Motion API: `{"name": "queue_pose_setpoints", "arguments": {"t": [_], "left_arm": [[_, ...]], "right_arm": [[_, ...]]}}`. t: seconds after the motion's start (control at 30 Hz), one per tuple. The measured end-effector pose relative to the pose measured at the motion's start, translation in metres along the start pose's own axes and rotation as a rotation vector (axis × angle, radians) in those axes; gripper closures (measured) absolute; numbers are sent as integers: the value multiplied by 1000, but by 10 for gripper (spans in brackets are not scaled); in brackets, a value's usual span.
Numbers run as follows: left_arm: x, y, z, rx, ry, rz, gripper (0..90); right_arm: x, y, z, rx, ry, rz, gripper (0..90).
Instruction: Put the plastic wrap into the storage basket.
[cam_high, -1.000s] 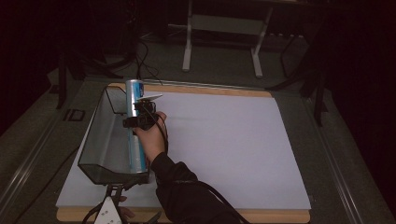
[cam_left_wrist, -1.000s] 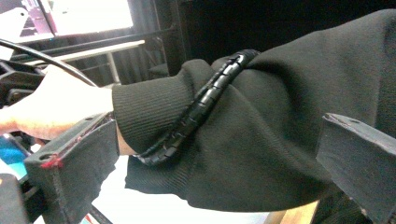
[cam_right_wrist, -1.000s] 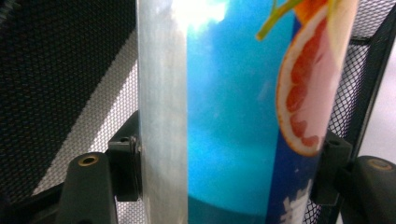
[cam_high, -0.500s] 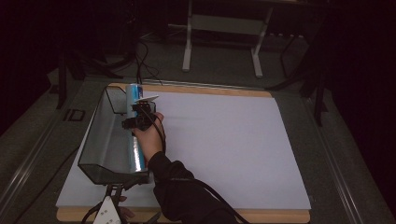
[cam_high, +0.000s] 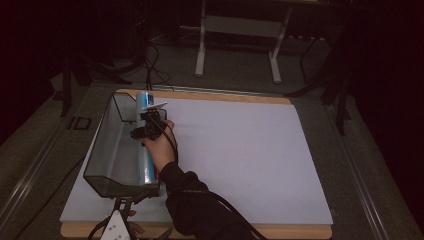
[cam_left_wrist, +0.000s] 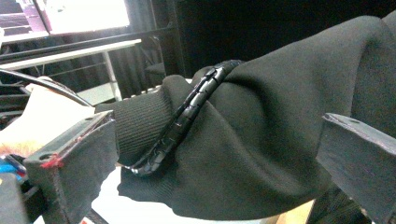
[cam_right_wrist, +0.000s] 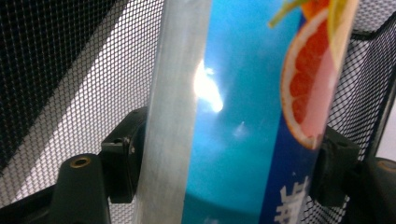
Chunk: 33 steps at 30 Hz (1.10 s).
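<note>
Black jaws of the left gripper (cam_left_wrist: 205, 186) rise at the bottom corners of the left gripper view, standing wide apart with nothing clamped; beyond them a dark sleeve (cam_left_wrist: 261, 140) crosses the frame, a ribbed black cable (cam_left_wrist: 187, 116) draped over it. In the high view this gripper (cam_high: 117, 225) sits at the bottom edge, left of centre, just below the basket's near end.

Right gripper (cam_right_wrist: 224, 172), in its own view: jaws sit at either side of a blue can (cam_right_wrist: 233, 116) printed with a grapefruit slice. They have just been opening, and the can is between them; whether the pads press on it cannot be told, since the can hides the contact. Black mesh shows behind the can on both sides.

High view, left of centre: the right hand (cam_high: 160, 147) reaches into a dark mesh basket (cam_high: 107, 150) lying lengthwise along the left edge of a white sheet (cam_high: 240, 160). The right gripper (cam_high: 147, 125) is over the basket's right wall. The can (cam_high: 145, 100) stands at the basket's far right corner, just beyond the gripper. A second bluish can (cam_high: 149, 170) lies along the right wall, near the wrist.

Farther back, upper centre: a pale metal frame (cam_high: 240, 45) on the dark floor.
</note>
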<state>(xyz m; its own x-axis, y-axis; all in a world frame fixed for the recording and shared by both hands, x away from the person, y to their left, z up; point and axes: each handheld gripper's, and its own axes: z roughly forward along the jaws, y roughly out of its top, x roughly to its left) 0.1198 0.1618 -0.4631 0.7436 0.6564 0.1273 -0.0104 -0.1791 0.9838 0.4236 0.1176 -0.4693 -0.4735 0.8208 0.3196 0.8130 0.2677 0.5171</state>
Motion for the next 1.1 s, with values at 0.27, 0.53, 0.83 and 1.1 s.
{"name": "queue_pose_setpoints", "arguments": {"t": [0.27,0.53,0.83,1.1], "left_arm": [[0,0,1,6,-4,0,6],[0,0,1,8,-4,-1,6],[0,-1,3,13,-7,-4,6],[-1,-1,4,19,-7,-5,6]], "right_arm": [[-5,-1,-7,-37,6,-51,201],[-11,0,-30,-91,-10,-138,135],[-21,-4,-62,-140,27,-201,134],[-30,-10,-87,-187,45,-236,133]]}}
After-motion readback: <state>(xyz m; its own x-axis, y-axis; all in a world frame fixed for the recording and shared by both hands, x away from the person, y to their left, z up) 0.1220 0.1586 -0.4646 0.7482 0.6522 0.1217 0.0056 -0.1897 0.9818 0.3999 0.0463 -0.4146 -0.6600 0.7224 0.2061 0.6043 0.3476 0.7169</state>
